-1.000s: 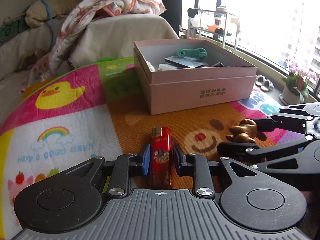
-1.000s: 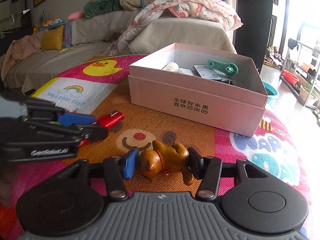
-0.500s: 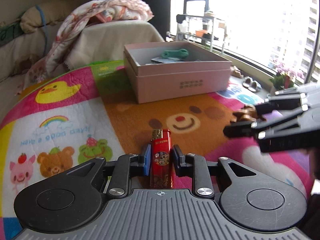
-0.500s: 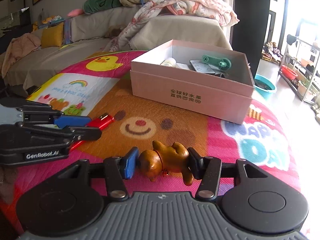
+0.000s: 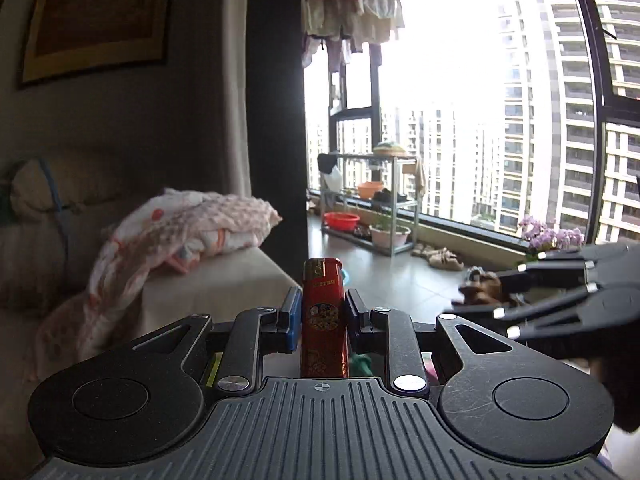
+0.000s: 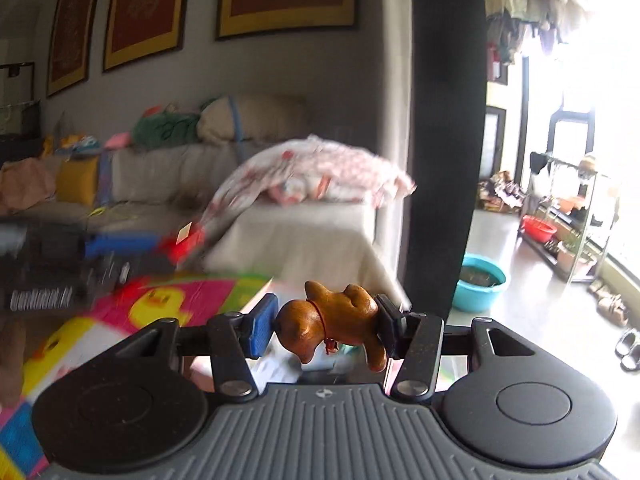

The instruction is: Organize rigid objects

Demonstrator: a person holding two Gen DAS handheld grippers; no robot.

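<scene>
Beside blurred left tongs (image 6: 168, 246), red lighter (image 6: 182, 242) indistinct.

Daylight floods through the tall glass window (image 5: 500, 120), blown out white; the grey wall (image 5: 120, 120) sits dim. Fisheye edges bend; the right view's left side smears with motion blur.

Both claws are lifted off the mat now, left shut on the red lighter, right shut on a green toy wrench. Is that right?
Not quite. The right claw is shut on a brown dog figurine, not a green wrench; the right wrist view shows it pinched between the pads. The rest holds: the left claw is shut on the red lighter, and both are raised above the mat.
</scene>
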